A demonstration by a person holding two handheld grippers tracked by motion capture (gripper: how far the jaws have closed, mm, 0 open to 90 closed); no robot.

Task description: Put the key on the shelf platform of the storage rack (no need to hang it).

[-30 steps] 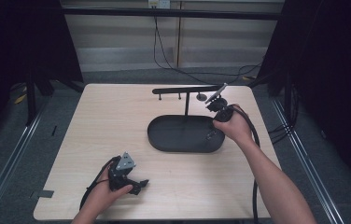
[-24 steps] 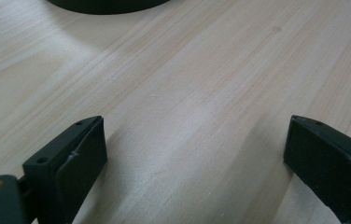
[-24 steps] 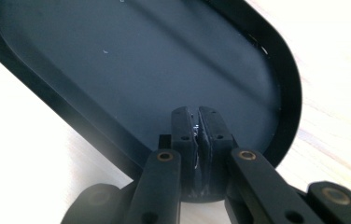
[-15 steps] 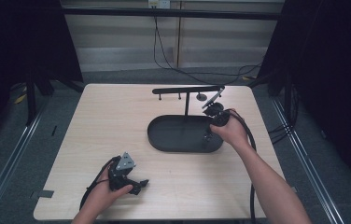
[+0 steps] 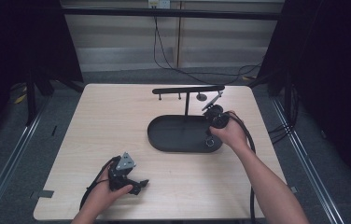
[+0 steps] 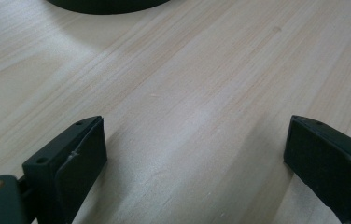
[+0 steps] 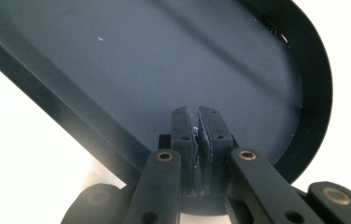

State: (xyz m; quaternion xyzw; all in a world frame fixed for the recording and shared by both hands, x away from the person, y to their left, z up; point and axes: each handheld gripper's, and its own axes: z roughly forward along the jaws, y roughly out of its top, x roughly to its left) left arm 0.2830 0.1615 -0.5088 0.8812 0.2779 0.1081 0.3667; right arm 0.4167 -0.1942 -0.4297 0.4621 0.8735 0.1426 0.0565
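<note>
1. High view: black oval tray [image 5: 164, 135] lies on the pale wooden table [image 5: 99, 121]. A T-shaped black stand [image 5: 187, 89] rises from the tray's far edge, with small things hanging from its crossbar, too small to name.
2. High view: right gripper [image 5: 209, 128] hangs over the tray's right end, held in the person's right hand [image 5: 229, 133]. A small ring-shaped piece [image 5: 208, 143] shows just below the gripper, at the tray's right end; whether it is held cannot be told here.
3. High view: left gripper [image 5: 142, 183] rests on the table well apart from the tray, on its near left side, with a grey three-cornered plate [image 5: 126, 162] on top.
4. Left gripper view: left gripper [image 6: 194, 154] has its jaws spread wide with bare table between them; the tray's rim [image 6: 108, 5] lies at the far edge.
5. Right gripper view: right gripper [image 7: 198, 122] has its jaws pressed together above the tray's floor [image 7: 164, 60]; a thin glint shows in the seam, too slight to identify.
</note>
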